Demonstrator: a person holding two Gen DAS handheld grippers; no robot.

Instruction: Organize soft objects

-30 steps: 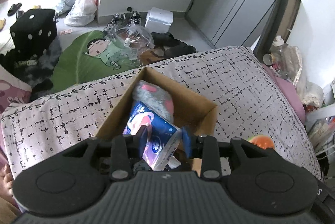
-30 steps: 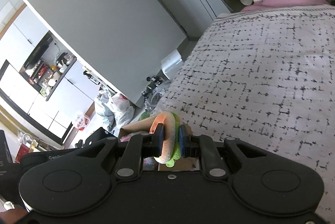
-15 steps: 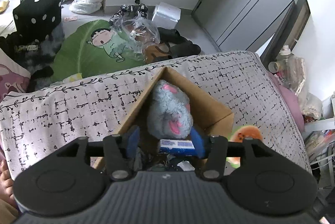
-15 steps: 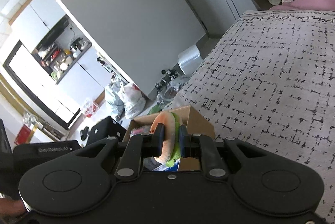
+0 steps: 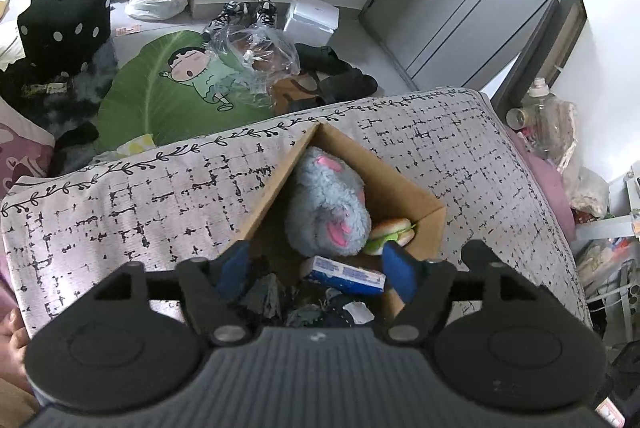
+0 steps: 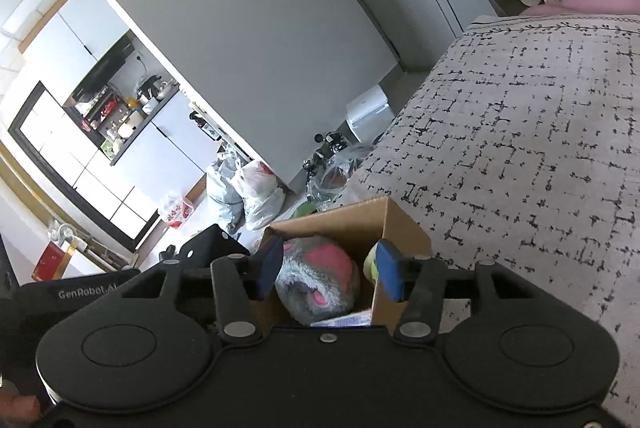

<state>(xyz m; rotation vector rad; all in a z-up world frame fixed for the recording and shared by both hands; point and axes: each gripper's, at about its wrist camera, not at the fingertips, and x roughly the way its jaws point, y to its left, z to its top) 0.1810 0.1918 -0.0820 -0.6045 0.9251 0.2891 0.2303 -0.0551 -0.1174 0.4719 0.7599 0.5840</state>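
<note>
The cardboard box (image 5: 404,188) sits near the bed cover's (image 5: 120,212) front edge, holding a grey plush (image 5: 326,208), a blue tissue pack (image 5: 344,274) and a burger toy (image 5: 390,230). Left gripper (image 5: 316,266) and right gripper (image 6: 328,266) have just been opening; both gape empty over the box.

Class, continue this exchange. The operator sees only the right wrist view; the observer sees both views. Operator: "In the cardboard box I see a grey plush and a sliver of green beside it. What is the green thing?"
Observer: It is an orange-and-green soft toy. It lies in a corner of the cardboard box, beside the grey plush.
Operator: Is anything else in there?
Observer: A blue-and-white packet lies flat on the near side of the plush, with dark items next to it.
Operator: Where is the left gripper?
Observer: The left gripper hangs over the box. Its jaws have just been opening, and they grip nothing.
</note>
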